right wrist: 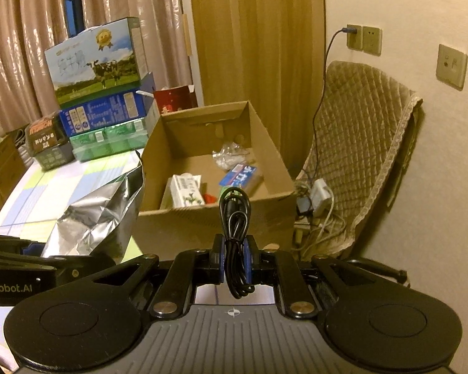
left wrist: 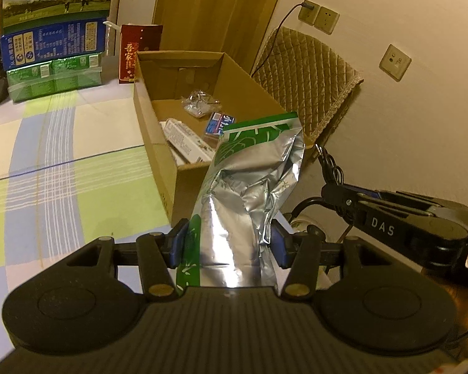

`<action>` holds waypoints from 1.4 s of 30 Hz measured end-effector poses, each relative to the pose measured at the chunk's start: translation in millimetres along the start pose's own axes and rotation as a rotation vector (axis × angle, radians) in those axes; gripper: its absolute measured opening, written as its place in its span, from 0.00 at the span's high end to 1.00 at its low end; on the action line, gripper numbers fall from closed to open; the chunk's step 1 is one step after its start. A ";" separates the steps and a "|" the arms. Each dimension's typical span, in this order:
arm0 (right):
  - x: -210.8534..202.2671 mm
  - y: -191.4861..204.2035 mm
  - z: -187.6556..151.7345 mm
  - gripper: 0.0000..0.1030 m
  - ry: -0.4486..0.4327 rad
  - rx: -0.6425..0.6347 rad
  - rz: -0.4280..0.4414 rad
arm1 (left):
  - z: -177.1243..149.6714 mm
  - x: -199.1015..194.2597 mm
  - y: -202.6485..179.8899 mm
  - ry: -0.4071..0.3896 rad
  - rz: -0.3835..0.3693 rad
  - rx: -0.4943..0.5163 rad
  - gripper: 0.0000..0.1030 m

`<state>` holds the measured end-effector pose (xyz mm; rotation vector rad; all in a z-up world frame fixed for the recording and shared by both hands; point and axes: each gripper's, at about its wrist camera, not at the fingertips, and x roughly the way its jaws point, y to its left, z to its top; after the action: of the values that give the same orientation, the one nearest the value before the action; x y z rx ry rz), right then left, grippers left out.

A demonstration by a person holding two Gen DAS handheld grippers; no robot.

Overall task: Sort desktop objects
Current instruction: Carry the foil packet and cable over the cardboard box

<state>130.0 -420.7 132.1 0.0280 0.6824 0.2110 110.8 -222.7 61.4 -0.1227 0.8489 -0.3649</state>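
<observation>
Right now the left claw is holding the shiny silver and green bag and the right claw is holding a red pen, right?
Not quite. The left claw does hold the silver and green bag, but the right claw holds a coiled black cable, not a red pen. The right wrist view shows it pinched between the pads.

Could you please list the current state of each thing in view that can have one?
left gripper: shut on the foil bag
foil bag: crumpled, held upright
right gripper: shut on the black cable
black cable: coiled, clamped
cardboard box: open, holds several items
wall socket: cord plugged in
milk cartons: stacked, closed
</observation>
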 end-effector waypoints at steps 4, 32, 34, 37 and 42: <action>4.9 -7.1 9.8 0.91 -0.007 -0.008 -0.002 | 9.0 6.8 -5.8 -0.004 -0.003 -0.003 0.53; 77.2 -11.5 68.9 0.91 0.013 -0.098 0.021 | 80.4 58.5 2.4 -0.041 0.008 -0.060 0.53; 82.7 -12.2 73.3 0.91 0.016 -0.102 0.021 | 85.6 61.8 5.1 -0.045 0.012 -0.063 0.53; 90.4 -13.6 79.3 0.91 0.021 -0.106 0.023 | 94.6 66.0 9.7 -0.050 0.016 -0.071 0.53; 102.6 -14.4 88.6 0.91 0.026 -0.113 0.025 | 107.8 72.9 14.2 -0.054 0.021 -0.072 0.53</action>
<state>265.9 -410.1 135.6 -0.0748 0.6957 0.2740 239.7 -240.1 77.0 -0.1897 0.8100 -0.3101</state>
